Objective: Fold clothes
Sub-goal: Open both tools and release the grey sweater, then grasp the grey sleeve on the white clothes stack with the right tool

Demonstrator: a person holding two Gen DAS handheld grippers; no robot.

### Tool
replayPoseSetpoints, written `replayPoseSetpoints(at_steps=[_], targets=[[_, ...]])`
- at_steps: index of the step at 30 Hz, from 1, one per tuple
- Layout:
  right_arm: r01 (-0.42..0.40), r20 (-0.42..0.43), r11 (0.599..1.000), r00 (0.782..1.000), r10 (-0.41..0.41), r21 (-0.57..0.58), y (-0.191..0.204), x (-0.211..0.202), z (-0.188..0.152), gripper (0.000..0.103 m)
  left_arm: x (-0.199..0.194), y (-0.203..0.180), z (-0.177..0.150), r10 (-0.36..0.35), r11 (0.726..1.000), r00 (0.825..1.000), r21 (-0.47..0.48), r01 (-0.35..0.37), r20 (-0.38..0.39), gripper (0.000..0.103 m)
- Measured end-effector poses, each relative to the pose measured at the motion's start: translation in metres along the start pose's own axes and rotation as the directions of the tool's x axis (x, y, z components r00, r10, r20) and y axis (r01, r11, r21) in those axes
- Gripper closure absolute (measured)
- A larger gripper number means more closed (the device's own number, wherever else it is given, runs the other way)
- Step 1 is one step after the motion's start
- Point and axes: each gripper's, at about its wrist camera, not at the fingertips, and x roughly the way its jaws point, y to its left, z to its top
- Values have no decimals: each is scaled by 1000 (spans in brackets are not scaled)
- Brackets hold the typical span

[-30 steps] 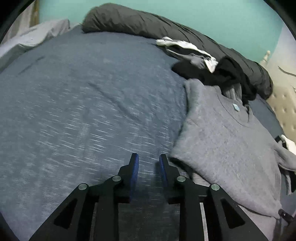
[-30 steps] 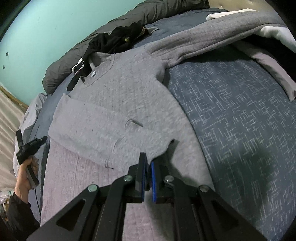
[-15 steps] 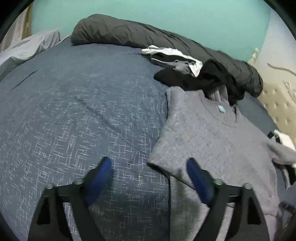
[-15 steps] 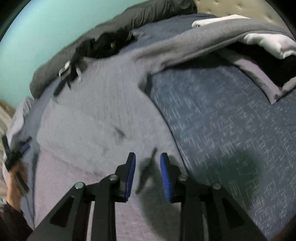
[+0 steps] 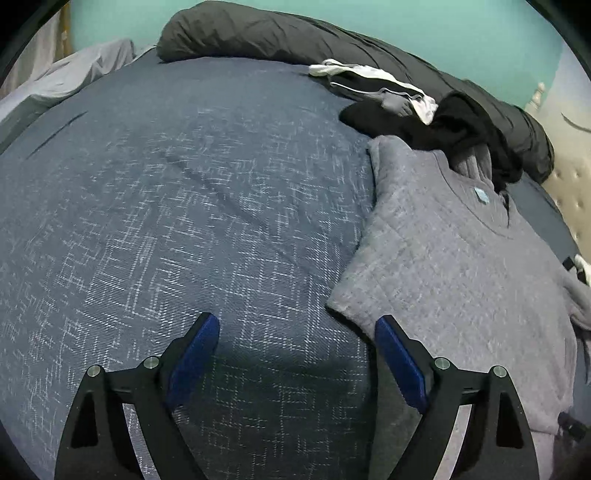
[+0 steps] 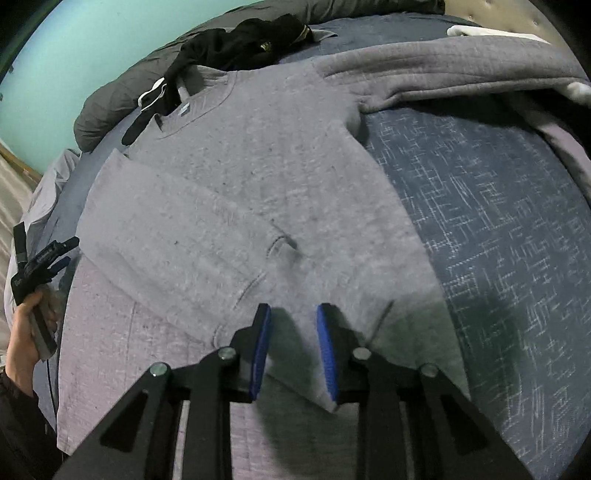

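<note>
A grey sweatshirt [image 5: 461, 280] lies face up on the bed, one sleeve folded [image 6: 166, 240] across its body and the other sleeve [image 6: 443, 74] stretched away to the right. My left gripper [image 5: 297, 332] is open wide above the blue bedspread [image 5: 166, 203], its right finger [image 5: 399, 358] at the sweatshirt's edge. It also shows at the left of the right wrist view as the left gripper [image 6: 40, 258], held by a hand [image 6: 22, 332]. My right gripper [image 6: 293, 321] hovers over the sweatshirt [image 6: 258, 166] near the folded sleeve's end. Its jaws are closing with a narrow gap, and no cloth is pinched.
A black garment [image 5: 461, 125] lies at the sweatshirt's collar, with white and grey clothes [image 5: 373, 85] beside it. A dark rolled duvet [image 5: 258, 33] runs along the teal wall. A beige tufted headboard [image 5: 569, 192] borders the right side. Pale cloth [image 6: 576, 92] lies under the outstretched sleeve.
The left jaws went from nearly shut to wide open. The right jaws, shut at the folded sleeve's end, have parted, and that gripper has shifted over the sweatshirt.
</note>
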Motion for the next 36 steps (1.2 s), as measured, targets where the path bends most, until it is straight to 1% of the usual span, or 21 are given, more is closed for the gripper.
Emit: replayPoseSetpoints(at_steps=[4, 5, 7, 11, 12, 14, 15, 17, 19, 24, 27, 29, 33, 36], targets=[[-7, 16, 1000, 1000, 7, 13, -1, -6, 2, 79, -2, 3, 3, 11, 1000, 1000, -17, -11, 12, 13], [-11, 34, 1000, 999, 10, 28, -3, -11, 3, 77, -3, 4, 3, 9, 1000, 1000, -25, -8, 14, 13], [-28, 79, 998, 997, 24, 53, -8, -21, 7, 77, -6, 7, 4, 8, 999, 1000, -36, -7, 24, 13], [-48, 197, 993, 980, 26, 104, -31, -53, 23, 75, -17, 12, 3, 0, 999, 998, -48, 3, 56, 13], [-48, 220, 991, 975, 20, 124, -40, -61, 30, 74, -20, 12, 2, -1, 999, 998, -47, 4, 63, 13], [-48, 248, 985, 969, 5, 168, -60, -77, 44, 60, -22, 14, 0, 1, 999, 998, -48, 2, 65, 13], [-43, 264, 980, 965, -10, 194, -74, -86, 51, 59, -22, 14, 0, 0, 999, 998, -51, 3, 63, 13], [-30, 302, 968, 952, -48, 250, -105, -107, 65, 59, -25, 15, -3, -2, 998, 998, -56, 6, 62, 13], [-12, 334, 955, 938, -92, 295, -129, -127, 76, 59, -28, 15, -4, -9, 998, 998, -56, 12, 64, 10], [31, 413, 929, 890, -194, 368, -184, -175, 103, 58, -40, 11, -10, -11, 999, 997, -35, 14, 74, 2], [28, 447, 903, 862, -240, 429, -216, -201, 112, 58, -45, 7, -13, -4, 1000, 996, -21, 6, 86, 0], [28, 452, 880, 850, -270, 473, -238, -214, 115, 57, -48, 5, -14, -9, 1000, 995, -18, 10, 94, 0], [13, 435, 832, 848, -303, 555, -279, -227, 119, 57, -59, 5, -15, -8, 999, 990, -34, 13, 140, 0], [-14, 425, 805, 855, -298, 593, -302, -233, 121, 57, -64, 8, -14, -6, 999, 987, -49, 14, 158, 0]])
